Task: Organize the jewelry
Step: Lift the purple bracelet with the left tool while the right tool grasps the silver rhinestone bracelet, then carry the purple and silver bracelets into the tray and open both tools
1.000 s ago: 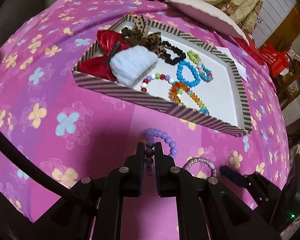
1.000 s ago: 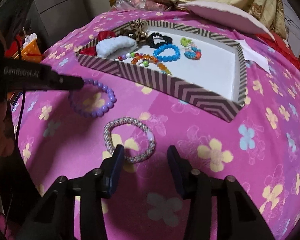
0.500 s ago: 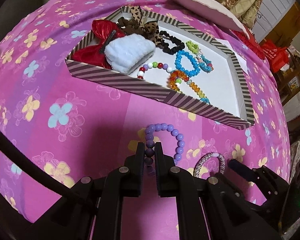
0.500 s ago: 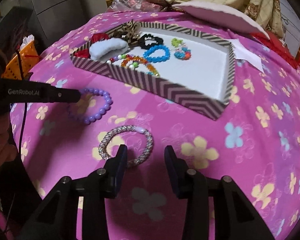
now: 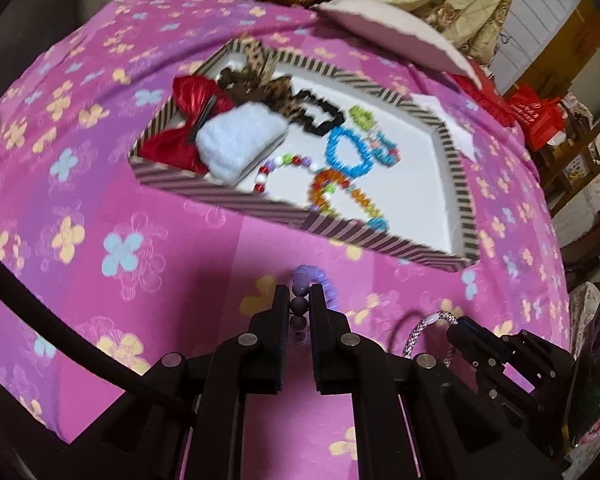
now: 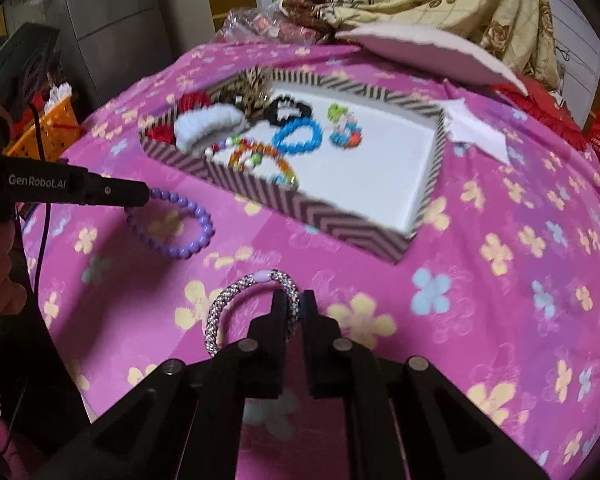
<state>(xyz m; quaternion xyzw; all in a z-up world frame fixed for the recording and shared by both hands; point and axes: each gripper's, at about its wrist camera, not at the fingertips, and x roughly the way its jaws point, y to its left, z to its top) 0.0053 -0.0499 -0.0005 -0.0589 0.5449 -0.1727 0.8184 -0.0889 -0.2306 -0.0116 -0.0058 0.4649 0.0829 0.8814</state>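
My left gripper [image 5: 299, 295] is shut on a purple bead bracelet [image 5: 316, 282] and holds it above the pink cloth; from the right wrist view the bracelet [image 6: 176, 228] hangs from the left gripper [image 6: 142, 196]. My right gripper [image 6: 294, 300] is shut on a silver braided bracelet [image 6: 236, 300], which also shows in the left wrist view [image 5: 418, 330] in the right gripper [image 5: 458, 326]. The striped tray [image 5: 380, 238] beyond holds bead bracelets, a white cloth, a red bow and hair ties.
The tray's right half [image 6: 380, 168] is bare white. A white paper [image 6: 476, 128] lies right of the tray. A pale cushion [image 6: 420, 48] and a yellow blanket sit behind. An orange basket [image 6: 48, 124] stands off the left edge.
My right gripper has closed on the silver bracelet and raised one side of it. My left gripper has lifted the purple bracelet higher off the cloth.
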